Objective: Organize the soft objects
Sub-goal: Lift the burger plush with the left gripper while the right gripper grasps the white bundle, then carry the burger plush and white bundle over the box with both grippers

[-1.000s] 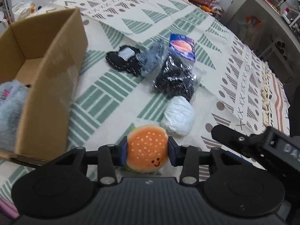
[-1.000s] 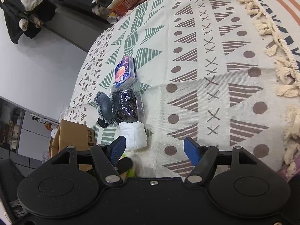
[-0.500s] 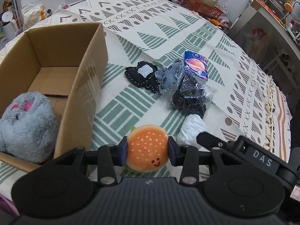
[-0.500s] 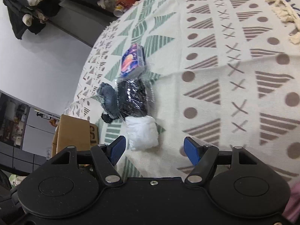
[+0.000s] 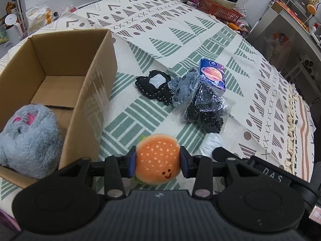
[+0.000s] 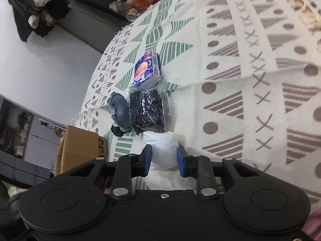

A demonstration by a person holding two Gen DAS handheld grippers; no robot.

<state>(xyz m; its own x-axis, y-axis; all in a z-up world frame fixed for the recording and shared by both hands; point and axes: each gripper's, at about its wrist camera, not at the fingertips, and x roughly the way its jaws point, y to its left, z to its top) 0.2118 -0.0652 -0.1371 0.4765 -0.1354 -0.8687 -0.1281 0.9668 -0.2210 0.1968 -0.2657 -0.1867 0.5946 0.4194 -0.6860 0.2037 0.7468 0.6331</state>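
My left gripper [image 5: 157, 160] is shut on an orange burger plush [image 5: 157, 157], held above the tablecloth just right of the open cardboard box [image 5: 94, 92]. A grey fluffy plush [image 5: 26, 140] lies in the box's near end. In the right wrist view my right gripper [image 6: 164, 158] has its blue pads pressed against both sides of a white soft bundle [image 6: 160, 146] lying on the cloth. Beyond the bundle lie a black item in clear plastic [image 6: 148, 110], a denim piece [image 6: 120, 110] and a tissue pack [image 6: 147, 68]. A black stitched pouch [image 5: 154, 86] lies left of the denim.
The patterned tablecloth's fringed edge [image 5: 291, 120] runs down the right side. A red basket [image 5: 218, 10] and cups stand at the far end, a metal cabinet [image 5: 280, 36] beyond it. A white jug [image 5: 13, 30] stands behind the box.
My left gripper rose and swung left with the burger, so more of the box inside shows. My right gripper moved onto the white bundle and its fingers closed against it.
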